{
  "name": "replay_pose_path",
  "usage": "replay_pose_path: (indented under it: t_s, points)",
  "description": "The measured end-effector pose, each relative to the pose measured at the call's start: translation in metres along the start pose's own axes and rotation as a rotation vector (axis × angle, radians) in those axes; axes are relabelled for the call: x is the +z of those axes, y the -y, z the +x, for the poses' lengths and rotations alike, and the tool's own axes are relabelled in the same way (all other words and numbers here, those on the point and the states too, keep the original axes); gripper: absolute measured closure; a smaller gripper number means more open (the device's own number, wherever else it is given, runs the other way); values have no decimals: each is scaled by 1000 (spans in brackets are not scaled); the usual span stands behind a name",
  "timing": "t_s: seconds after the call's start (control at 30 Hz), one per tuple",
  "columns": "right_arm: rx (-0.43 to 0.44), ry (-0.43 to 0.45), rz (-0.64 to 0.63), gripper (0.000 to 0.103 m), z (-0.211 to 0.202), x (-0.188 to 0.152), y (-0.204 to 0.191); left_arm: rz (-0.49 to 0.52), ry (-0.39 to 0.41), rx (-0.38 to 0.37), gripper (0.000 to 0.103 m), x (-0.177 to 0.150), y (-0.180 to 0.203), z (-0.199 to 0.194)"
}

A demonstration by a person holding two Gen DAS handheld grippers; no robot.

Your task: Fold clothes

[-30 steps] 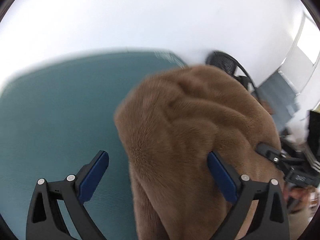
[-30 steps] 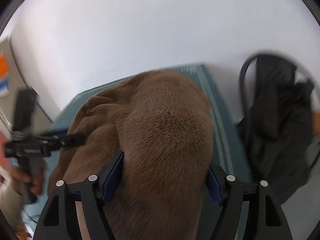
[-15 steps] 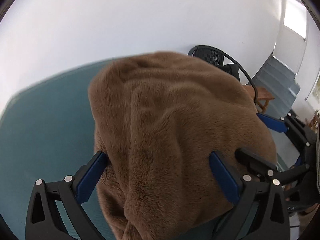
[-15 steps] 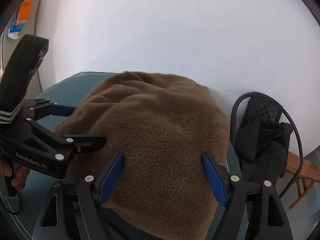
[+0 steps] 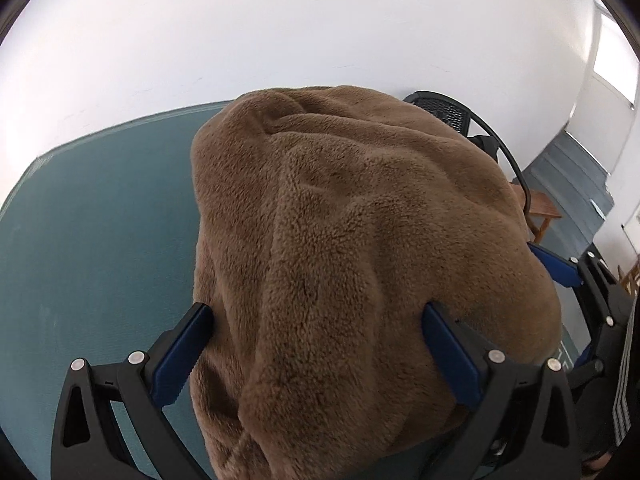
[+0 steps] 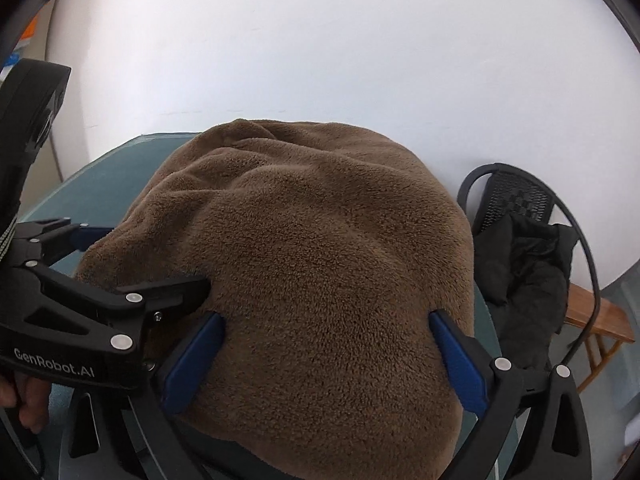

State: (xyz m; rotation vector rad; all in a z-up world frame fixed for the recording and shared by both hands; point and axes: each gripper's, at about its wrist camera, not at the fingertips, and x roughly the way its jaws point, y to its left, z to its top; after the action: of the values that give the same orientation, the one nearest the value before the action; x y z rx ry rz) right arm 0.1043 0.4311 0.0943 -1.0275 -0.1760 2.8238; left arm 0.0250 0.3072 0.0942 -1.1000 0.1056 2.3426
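A brown fleece garment (image 5: 360, 240) lies bunched in a thick mound on the teal table (image 5: 80, 240). My left gripper (image 5: 316, 312) is open wide, and the fleece bulges between its two blue pads and spills over them. My right gripper (image 6: 326, 318) is open just as wide around the same mound of fleece (image 6: 320, 240). The two grippers sit side by side: the left gripper's fingers (image 6: 172, 286) press against the fleece at the left of the right wrist view, and a right pad (image 5: 556, 266) shows at the right of the left wrist view. The garment's underside is hidden.
A white wall stands close behind the table (image 6: 112, 184). To the right is a black mesh chair (image 6: 516, 196) with a dark garment (image 6: 528, 272) on it and a wooden bench (image 6: 592, 320) behind. Grey stairs (image 5: 572, 176) rise at far right. A hand (image 6: 24, 400) holds the left gripper's handle.
The left gripper has shifted right so the fleece now fills its open jaws. Both grippers have come close together around the mound; over the last half second they hardly moved.
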Motion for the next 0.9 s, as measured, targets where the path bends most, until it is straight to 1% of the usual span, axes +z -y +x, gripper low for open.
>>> replay_pose_path:
  t_s: [0.07, 0.23, 0.37, 0.47, 0.6, 0.73, 0.9]
  points:
    - [-31, 4, -7, 1, -7, -2, -6, -8, 8, 14, 0, -7, -2, -11]
    - [-64, 6, 38, 1, -34, -8, -9, -16, 40, 43, 0, -19, -4, -40]
    - [-78, 27, 111, 1, -59, -15, 0, -21, 39, 64, 0, -17, 5, -41]
    - [-89, 24, 147, 1, -67, -22, 5, -3, 24, 95, 0, -19, 15, -38]
    - [-108, 31, 180, 1, -78, -29, 9, 21, 40, 107, 0, -28, 18, -54]
    - [-125, 37, 185, 1, -86, -33, 9, 20, 52, 81, 0, -30, 22, -64]
    - [-153, 39, 180, 1, -93, -37, 9, 38, 48, 104, 0, -35, 23, -74]
